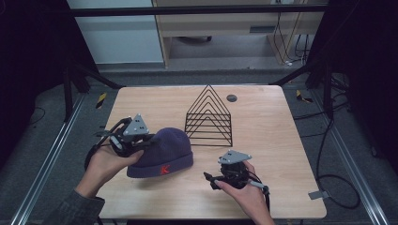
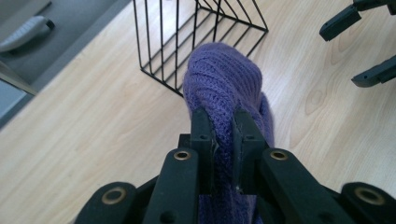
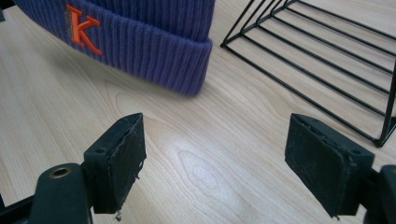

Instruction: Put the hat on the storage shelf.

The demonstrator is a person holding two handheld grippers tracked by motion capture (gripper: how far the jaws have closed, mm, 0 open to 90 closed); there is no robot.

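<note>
My left tongs [image 2: 223, 122] clenched on purple beanie [image 1: 162, 157] crown, brim on desk [image 1: 263, 159] beside wire rack [image 1: 209, 117]. Right tongs [image 3: 212, 163] released, empty. Risk: thin knit pinch slips; dangling brim snags rack.

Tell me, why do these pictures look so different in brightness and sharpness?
High view: dim, dark surroundings, soft detail on the purple hat. Left gripper view: brighter, knit crisp, near jaws slightly soft. Right gripper view: pale sheen on the table, orange K sharp.
</note>
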